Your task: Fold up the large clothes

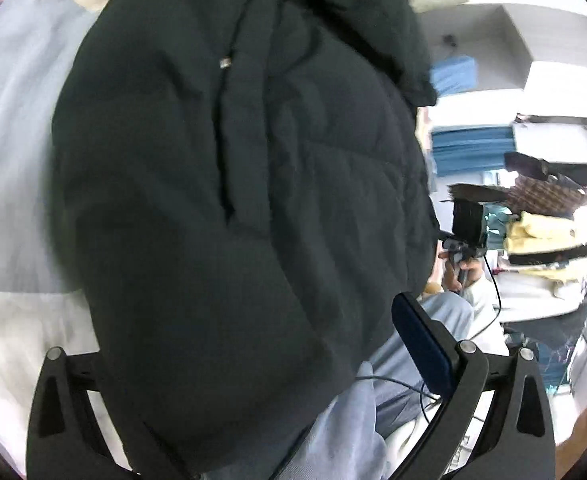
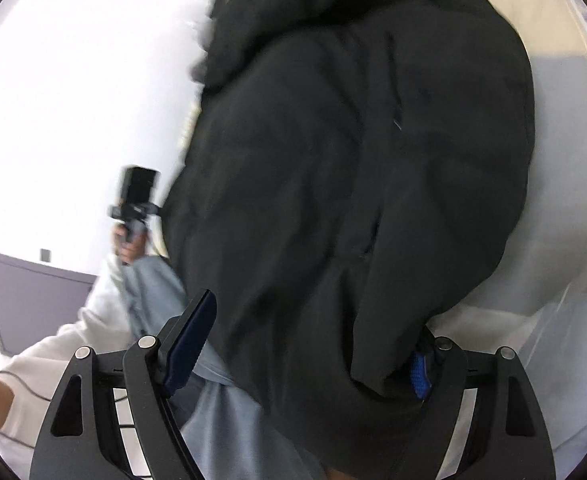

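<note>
A dark, puffy quilted jacket (image 1: 233,180) fills most of the left wrist view, bunched into a thick bundle. My left gripper (image 1: 291,300) has its jaws wide around the bundle's lower end. Its left finger is buried under the fabric, and the blue pad of the right finger (image 1: 421,344) shows at the bundle's edge. In the right wrist view the same jacket (image 2: 353,160) sits in my right gripper (image 2: 295,296), also spread wide. The right pad (image 2: 419,376) is sunk in the folds, and the left pad (image 2: 189,344) stands at the jacket's side.
Light blue cloth (image 2: 221,412) lies under the jacket near the person's white sleeve (image 2: 53,344). Each view shows a hand (image 1: 459,268) holding the other gripper's handle. A pale grey sheet (image 1: 17,120) lies to the left. Shelves of folded clothes (image 1: 545,232) stand at the right.
</note>
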Tool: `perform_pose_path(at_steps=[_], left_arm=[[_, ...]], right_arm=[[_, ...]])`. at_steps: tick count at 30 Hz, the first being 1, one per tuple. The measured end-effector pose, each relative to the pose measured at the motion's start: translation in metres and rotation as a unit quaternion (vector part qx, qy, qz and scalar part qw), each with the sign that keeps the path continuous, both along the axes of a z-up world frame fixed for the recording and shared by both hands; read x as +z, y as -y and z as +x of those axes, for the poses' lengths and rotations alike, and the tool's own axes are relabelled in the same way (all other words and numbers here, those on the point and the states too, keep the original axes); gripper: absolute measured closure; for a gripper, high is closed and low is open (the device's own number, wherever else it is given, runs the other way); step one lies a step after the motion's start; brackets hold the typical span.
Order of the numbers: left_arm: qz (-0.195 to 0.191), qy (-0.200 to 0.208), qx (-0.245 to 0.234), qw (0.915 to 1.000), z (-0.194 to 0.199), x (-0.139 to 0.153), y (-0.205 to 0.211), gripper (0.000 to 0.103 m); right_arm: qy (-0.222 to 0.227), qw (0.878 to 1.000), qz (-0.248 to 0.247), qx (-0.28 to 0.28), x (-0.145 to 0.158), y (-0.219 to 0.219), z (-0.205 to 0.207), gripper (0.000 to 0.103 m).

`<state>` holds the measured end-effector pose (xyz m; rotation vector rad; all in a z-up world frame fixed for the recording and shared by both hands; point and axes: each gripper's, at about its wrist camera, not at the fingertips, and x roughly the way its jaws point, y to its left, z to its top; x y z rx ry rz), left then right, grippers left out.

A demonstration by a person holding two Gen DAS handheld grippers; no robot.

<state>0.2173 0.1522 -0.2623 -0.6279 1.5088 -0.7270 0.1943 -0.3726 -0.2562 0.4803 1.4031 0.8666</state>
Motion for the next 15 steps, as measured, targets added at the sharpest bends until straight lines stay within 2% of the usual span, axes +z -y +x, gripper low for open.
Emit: perform_pose_path(at_steps=[2,4,6,8,9,10,11,13,15], left_arm=[[0.026,-0.026,0.019,0.9991,0.008,-0.013,0.001,0.012],[0.042,-0.05,0.037,0.9972,0.011,-0.024,0.0,0.019],[0.046,-0.049,0.046,0.9967,0.011,-0.023,0.002,0.023],[0.045,-0.037,0.05,0.9971,0.008,-0.015,0.004,0.036],[0.042,-0.033,0.053,0.9972,0.007,-0.01,0.006,0.046],[0.041,-0.029,0.056,0.9972,0.007,-0.006,0.007,0.051],[0.041,-0.019,0.057,0.9973,0.006,0.001,0.007,0.06],[0.031,-0.004,0.07,0.9971,0.003,0.013,0.003,0.072],[0.018,0.009,0.087,0.996,0.003,0.023,0.006,0.081]], right_arm=[[-0.035,0.999,-0.025,0.008,-0.021,-0.002,0.005,0.022],[-0.059,0.998,-0.026,0.001,-0.04,0.0,0.005,0.022],[-0.06,0.998,-0.031,0.0,-0.039,-0.003,0.007,0.022],[-0.042,0.998,-0.039,0.013,-0.028,-0.008,0.004,0.027],[-0.033,0.999,-0.038,0.021,-0.021,-0.013,0.002,0.036],[-0.011,0.998,-0.048,0.027,-0.01,-0.017,-0.001,0.062],[0.017,0.997,-0.067,0.028,0.001,-0.019,-0.004,0.074],[0.041,0.996,-0.075,0.016,0.018,-0.017,-0.003,0.087],[0.065,0.995,-0.079,-0.005,0.039,-0.013,-0.007,0.09]])
